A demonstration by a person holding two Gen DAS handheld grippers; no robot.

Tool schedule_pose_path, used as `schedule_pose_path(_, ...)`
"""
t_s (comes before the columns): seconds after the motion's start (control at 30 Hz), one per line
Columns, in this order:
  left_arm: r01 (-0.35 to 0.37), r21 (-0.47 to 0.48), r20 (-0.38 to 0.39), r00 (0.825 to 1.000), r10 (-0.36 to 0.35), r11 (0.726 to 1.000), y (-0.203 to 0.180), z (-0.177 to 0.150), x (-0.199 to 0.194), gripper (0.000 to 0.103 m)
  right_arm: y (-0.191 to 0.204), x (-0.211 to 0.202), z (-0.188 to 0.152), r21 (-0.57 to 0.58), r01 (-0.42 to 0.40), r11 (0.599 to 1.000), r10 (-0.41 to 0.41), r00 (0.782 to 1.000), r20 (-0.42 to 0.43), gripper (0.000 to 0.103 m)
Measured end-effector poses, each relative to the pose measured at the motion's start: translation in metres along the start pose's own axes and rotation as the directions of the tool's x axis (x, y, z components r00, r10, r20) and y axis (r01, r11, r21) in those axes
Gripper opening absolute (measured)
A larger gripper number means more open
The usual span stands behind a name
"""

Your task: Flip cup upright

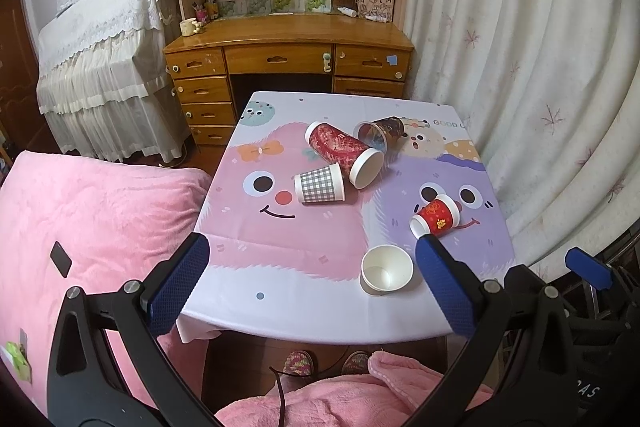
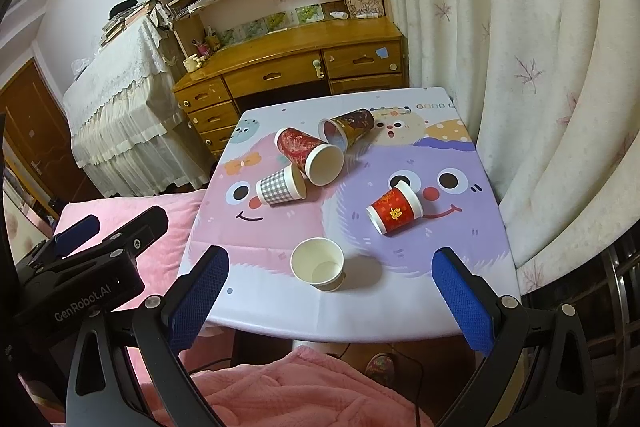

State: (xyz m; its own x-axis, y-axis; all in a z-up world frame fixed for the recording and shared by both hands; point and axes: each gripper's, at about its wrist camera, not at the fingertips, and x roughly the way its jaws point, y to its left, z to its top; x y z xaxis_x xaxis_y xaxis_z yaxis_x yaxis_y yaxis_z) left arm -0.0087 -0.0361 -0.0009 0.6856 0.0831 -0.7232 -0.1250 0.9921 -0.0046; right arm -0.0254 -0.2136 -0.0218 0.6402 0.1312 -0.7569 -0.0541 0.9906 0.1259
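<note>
While both grippers hung back over the near edge of the table [image 1: 280, 323], nothing was yet held: the left gripper [image 1: 310, 281] stood wide, its jaws spread and empty, and the right gripper [image 2: 328, 297] stood just as wide and empty.

Five paper cups were on the table. One, the white cup [image 2: 318, 263], already stood upright near the front edge. Four lay on their sides: the checked cup [image 2: 280, 187], the big red cup [image 2: 308, 155] touching it, the dark cup [image 2: 352, 127] lying against the big red one toward the far side, and the small red cup [image 2: 394, 209] apart on the right.

Trouble seemed most likely in that cluster of three. A jaw pushed in beside the checked cup could have nudged the big red cup, and a cup on its side rolls freely on a smooth cloth. The small red cup lay not far from the right edge and might have rolled off if struck instead of gripped. Thin paper walls would probably have crumpled under a hard squeeze. Reaching over the upright white cup could also have knocked it down, since it stood nearest both grippers.
</note>
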Motion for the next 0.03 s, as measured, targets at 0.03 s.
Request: schedule_pose_path(0.03, 0.001, 0.0, 0.0, 1.0, -0.001, 1.0, 0.0007, 0.0002, 0.0004, 0.102, -0.0009, 0.0006, 0.0005, 0.001, 0.0, 1.0, 0.0, 1.0, -0.001, 0.103)
